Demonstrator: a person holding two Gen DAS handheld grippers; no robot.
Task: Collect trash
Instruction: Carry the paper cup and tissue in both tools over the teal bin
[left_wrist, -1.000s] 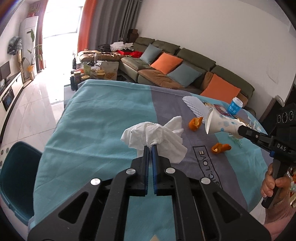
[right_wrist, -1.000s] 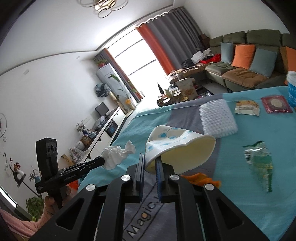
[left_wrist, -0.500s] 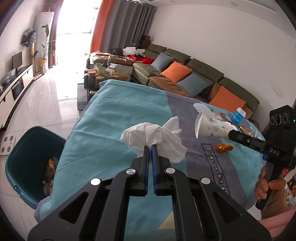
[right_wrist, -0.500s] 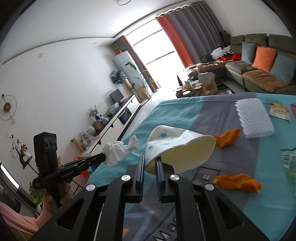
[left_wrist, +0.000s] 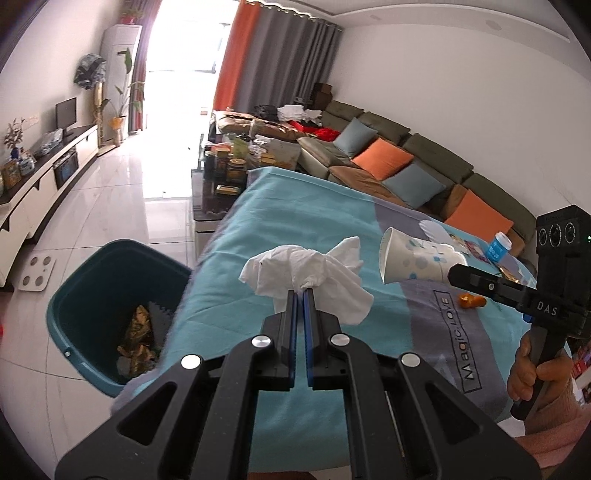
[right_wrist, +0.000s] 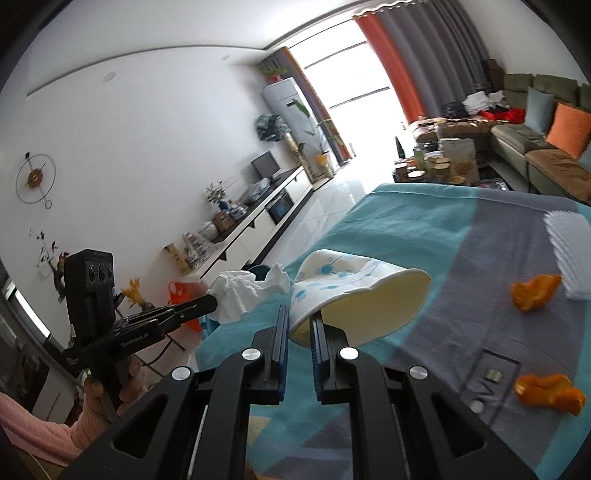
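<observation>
- Pinching a crumpled white paper tissue (left_wrist: 306, 275), the left gripper (left_wrist: 303, 295) hovers above the teal-clothed worktop (left_wrist: 258, 236), near the teal plastic bin (left_wrist: 110, 302).
- Right gripper (right_wrist: 299, 325) jaws clamp a squashed, blue-dotted white paper cup (right_wrist: 354, 295).

left gripper (left_wrist: 303, 295) pinching tissue (left_wrist: 306, 275) | right gripper (left_wrist: 452, 274) gripping cup (left_wrist: 413, 260)

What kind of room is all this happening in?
Most likely a home living room: a long green sofa with orange cushions, a television on a low white cabinet, and tall curtains by a bright window.
</observation>
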